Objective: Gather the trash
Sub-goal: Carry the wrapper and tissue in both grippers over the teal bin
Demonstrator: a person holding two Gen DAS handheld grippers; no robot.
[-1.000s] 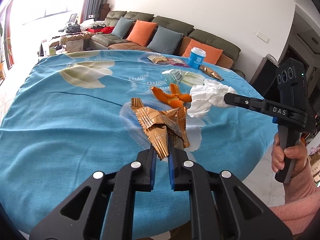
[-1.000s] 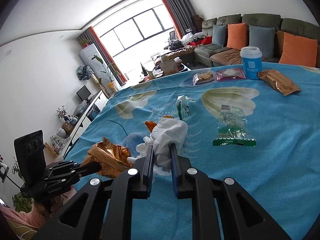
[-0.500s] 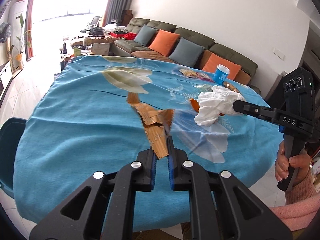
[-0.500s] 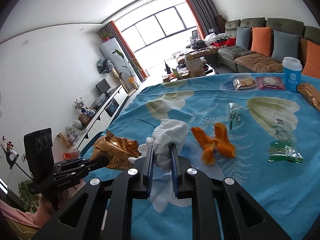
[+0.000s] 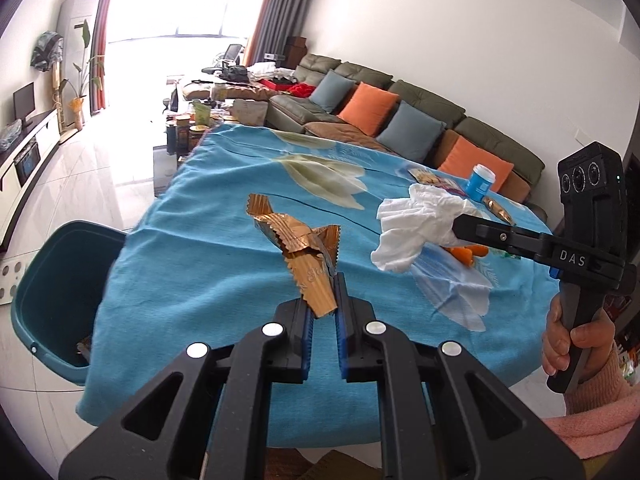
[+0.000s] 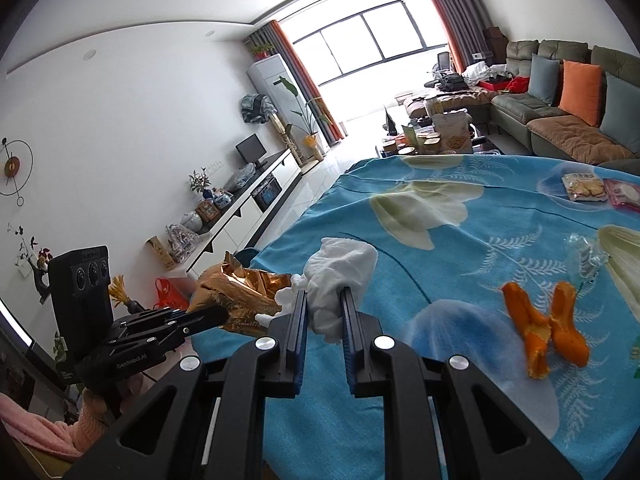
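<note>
The gold wrapper (image 5: 298, 248) is up in the air, crinkled foil with zigzag-cut ends, pinched at its lower end by the left tool (image 5: 323, 296), jaws clamped tight on it. It hangs above the blue flowered cloth of the bench (image 5: 208, 264), towards the near edge. Beside it, the white tissue (image 5: 416, 226), a soft crumpled wad, is gripped by the right tool (image 6: 325, 308), jaws closed on it, lifted clear of the cloth too. Orange peel (image 6: 544, 330) lies curled on the bench, well apart from both. Off the bench's left edge stands a teal bin (image 5: 52, 292); there may be scraps at the bottom, hard to tell. A hand (image 5: 568, 340) in a pink sleeve grips the right handle.
</note>
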